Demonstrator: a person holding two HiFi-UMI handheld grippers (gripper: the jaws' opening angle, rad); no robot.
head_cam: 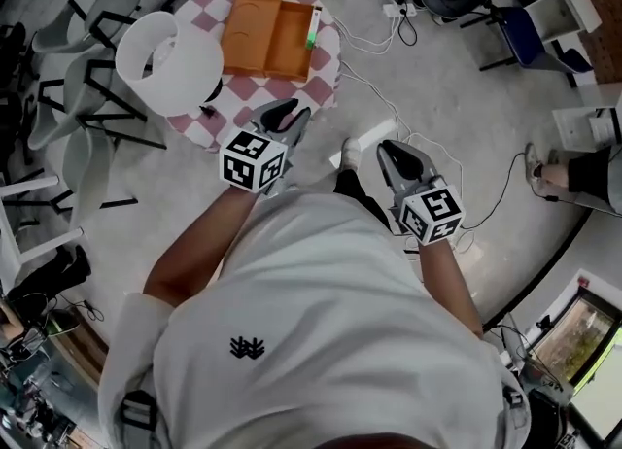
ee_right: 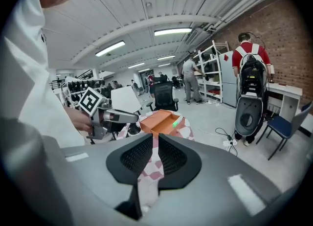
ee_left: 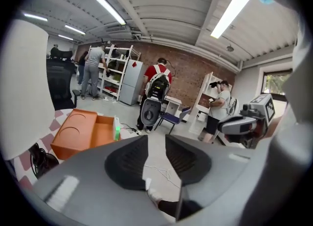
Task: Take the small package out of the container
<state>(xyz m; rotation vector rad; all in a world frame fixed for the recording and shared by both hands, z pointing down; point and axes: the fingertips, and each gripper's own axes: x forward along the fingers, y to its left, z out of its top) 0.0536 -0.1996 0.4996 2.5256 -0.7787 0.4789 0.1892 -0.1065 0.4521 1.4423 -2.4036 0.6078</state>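
Evidently nothing is done yet — the small package (head_cam: 312, 27) lies inside the orange container (head_cam: 255, 37), at its right wall. Short of the container, my left gripper (head_cam: 292, 112) and right gripper (head_cam: 394, 152) are empty — jaws apart, the right's narrowly.

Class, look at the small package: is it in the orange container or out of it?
In. The small package lies inside the orange container, against its right-hand wall in the head view.

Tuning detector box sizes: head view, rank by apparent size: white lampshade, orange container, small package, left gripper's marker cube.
1. White lampshade and orange container: about alike; shade stands nearer the camera, so unranked.
2. Left gripper's marker cube, though nearness inflates it.
3. Small package, smallest.
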